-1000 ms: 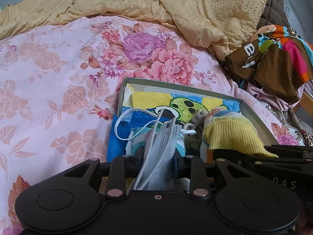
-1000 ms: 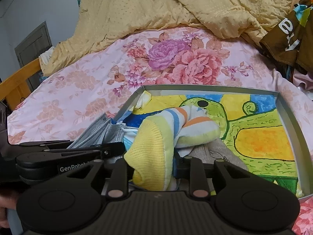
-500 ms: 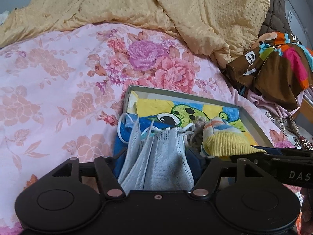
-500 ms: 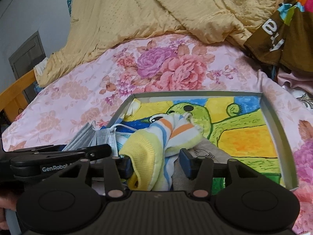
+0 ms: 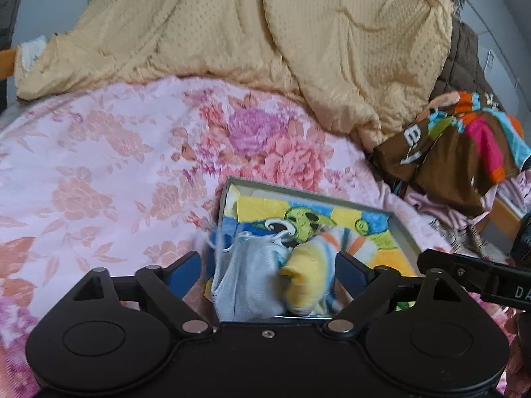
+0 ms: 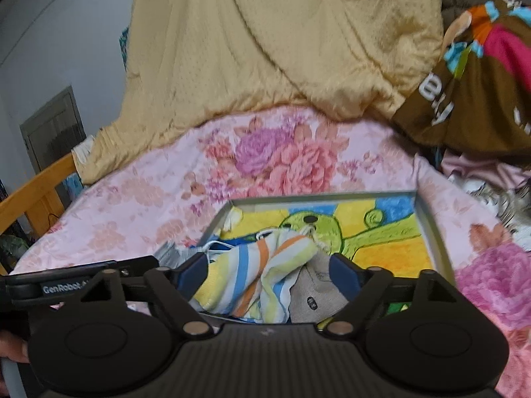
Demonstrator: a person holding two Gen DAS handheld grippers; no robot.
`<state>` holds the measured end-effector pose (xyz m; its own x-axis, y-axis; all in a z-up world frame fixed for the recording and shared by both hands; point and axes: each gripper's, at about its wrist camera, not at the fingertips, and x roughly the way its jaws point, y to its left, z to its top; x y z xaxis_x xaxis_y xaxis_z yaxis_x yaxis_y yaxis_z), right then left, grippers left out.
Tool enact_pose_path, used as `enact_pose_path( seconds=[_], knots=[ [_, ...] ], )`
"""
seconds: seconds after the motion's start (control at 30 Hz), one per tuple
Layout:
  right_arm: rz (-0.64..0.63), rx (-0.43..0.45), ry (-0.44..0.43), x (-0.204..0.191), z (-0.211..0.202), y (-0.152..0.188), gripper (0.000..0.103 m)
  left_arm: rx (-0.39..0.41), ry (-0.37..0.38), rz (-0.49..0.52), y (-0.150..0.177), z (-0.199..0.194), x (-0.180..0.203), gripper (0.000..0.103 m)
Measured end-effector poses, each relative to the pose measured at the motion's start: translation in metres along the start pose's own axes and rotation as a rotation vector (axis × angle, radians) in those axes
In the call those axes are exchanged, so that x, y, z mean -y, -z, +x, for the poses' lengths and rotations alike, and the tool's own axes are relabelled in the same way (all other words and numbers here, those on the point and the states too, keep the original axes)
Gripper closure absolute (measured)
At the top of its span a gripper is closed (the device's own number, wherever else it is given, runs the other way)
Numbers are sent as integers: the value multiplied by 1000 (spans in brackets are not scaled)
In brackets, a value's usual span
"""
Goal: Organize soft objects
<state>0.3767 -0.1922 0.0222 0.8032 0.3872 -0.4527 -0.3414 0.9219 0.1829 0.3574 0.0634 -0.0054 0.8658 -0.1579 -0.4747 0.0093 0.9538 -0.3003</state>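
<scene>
1. Overall, the work surface is a bed covered by a pink floral sheet, filling the left and centre of both wrist views.
2. Upper half of both frames: a bunched yellow quilt lies across the far side of the bed.
3. Right edge: a brown garment with bright patches and white lettering is heaped beside the quilt; a dark quilted item shows behind it in the left wrist view.
4. Room: grey wall and a grey door at the left of the right wrist view; a wooden bed rail below it.
5. Container: a shallow grey-rimmed tray rests on the sheet, lower centre. Its floor carries a green, yellow and blue cartoon drawing.
6. Contents, all at the tray's near left end: pale blue face masks with white ear loops; a striped yellow sock touching the masks; a grey sock just right of the striped one.
7. Left gripper: jaws opening, pads clear of the masks and sock lying between them; released.
8. Right gripper: jaws opening, with the striped and grey socks between the pads; released.
9. Both frames slightly motion-blurred.
</scene>
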Motion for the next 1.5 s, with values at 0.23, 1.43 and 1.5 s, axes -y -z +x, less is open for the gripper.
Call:
enact_pose_path(
  seconds=[0.23,1.43,1.5],
  knots=[
    [7,94,-14,-3,-49,4,7,74,0,-4,-2,-50,12,6],
    [-124,178,-7,-56,-202,97,0,121,10,99,97,-215,49,1],
    [-125,171,-6,-57,-205,101,0,107,8,97,99,-218,49,1]
  ],
)
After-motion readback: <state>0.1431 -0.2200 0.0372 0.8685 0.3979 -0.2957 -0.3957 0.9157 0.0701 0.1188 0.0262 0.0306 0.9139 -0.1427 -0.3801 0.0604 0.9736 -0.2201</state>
